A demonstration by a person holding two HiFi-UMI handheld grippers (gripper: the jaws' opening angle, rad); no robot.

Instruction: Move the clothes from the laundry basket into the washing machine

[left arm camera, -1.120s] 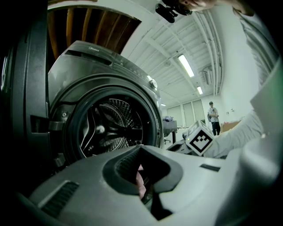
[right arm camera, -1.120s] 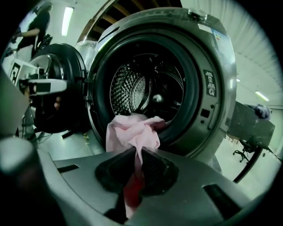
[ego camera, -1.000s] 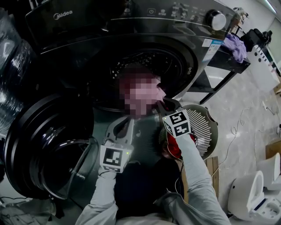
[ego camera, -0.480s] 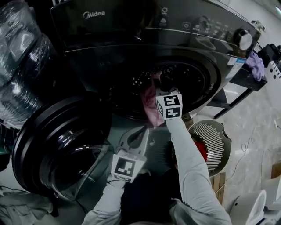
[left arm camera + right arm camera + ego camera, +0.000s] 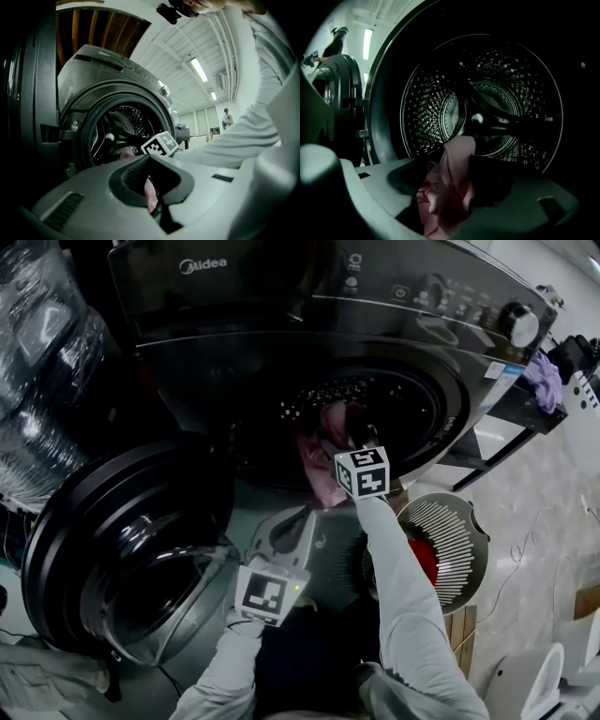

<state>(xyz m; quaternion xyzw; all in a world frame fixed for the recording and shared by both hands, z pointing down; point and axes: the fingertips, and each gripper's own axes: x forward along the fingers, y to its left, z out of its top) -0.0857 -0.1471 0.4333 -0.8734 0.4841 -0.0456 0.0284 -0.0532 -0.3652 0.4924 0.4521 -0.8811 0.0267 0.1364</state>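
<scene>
Midea washing machine [image 5: 281, 306] (door open), right gripper [image 5: 457, 164] fingers just opening around pink garment [image 5: 447, 192], left gripper [image 5: 154, 194] fingers clenched

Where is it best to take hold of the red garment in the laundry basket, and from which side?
Probably grip the red garment at its exposed top, coming from above: the laundry basket is open upward, its slatted wall encloses the sides, and a sleeve hides part of it.

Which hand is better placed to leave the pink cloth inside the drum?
Right. The right gripper is at the mouth of the drum; its jaws have just been opening, with the pink cloth between them. The left gripper is lower, outside the machine, shut.
</scene>
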